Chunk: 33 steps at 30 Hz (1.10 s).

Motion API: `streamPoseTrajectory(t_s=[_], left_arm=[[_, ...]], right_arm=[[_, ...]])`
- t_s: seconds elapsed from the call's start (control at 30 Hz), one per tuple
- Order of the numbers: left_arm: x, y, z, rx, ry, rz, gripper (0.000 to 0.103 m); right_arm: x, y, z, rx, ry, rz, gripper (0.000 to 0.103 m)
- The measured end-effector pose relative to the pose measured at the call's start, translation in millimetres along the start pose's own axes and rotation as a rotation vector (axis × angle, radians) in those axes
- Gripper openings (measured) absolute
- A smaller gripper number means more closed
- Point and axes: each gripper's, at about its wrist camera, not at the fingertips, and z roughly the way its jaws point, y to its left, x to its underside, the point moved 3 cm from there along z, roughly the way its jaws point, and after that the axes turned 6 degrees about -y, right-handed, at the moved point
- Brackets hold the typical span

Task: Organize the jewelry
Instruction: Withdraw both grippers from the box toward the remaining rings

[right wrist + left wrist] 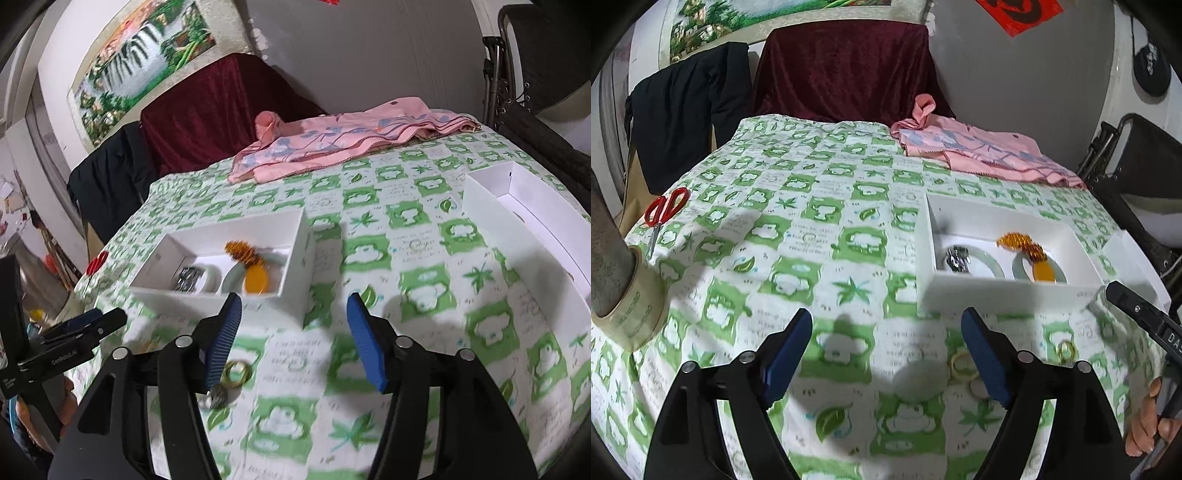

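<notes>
A: How far along does the sorting look?

B: Partway, I judge; the white box [1001,284] on the green-checked tabletop [812,236] already holds two pale jade bangles [988,260], a dark metal watch band [957,258] lying on the left bangle, and an amber beaded piece [1030,254] draped over the right one; they sit at the near end of the box, and the far end is bare.

A: And what is left outside it?

B: Several small rings; a gold ring [236,373] and a darker, blurred piece [218,398] lie on the cloth just beside the left finger of the right tongs [293,339]; in the left view, pale cream rings [960,365] lie partly behind the right finger of the left tongs [886,354], with the gold one a little farther right; how many there are I cannot tell.

A: Are the tongs carrying anything?

B: No; both pairs stand spread over the cloth with nothing between the pads; the left pair looks the wider.

A: Anything else waiting?

B: A second white tray [517,206], likely the lid, sits well apart to the right; it appears empty, though its near part is out of view; closing the box would probably come last.
</notes>
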Motion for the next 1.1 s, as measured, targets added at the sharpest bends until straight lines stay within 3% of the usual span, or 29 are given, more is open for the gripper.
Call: streamPoseTrajectory(t_s=[0.43,0.7,0.87,1.1], left_arm=[[18,15,-15,-0.011,0.025,-0.055,0.086],[23,-13,-17,0.03,0.024,0.063,0.086],[24,-32,-4,0.063,0.069,0.115,0.086],[28,-40,17,0.018,0.146,0.152,0.091]], right_arm=[[28,32,-25,-0.018,0.006,-0.117,0.068],[28,27,-25,-0.013,0.012,-0.091,0.072],[27,26,-25,-0.011,0.015,-0.087,0.074],[27,24,-24,-0.008,0.018,-0.074,0.075]])
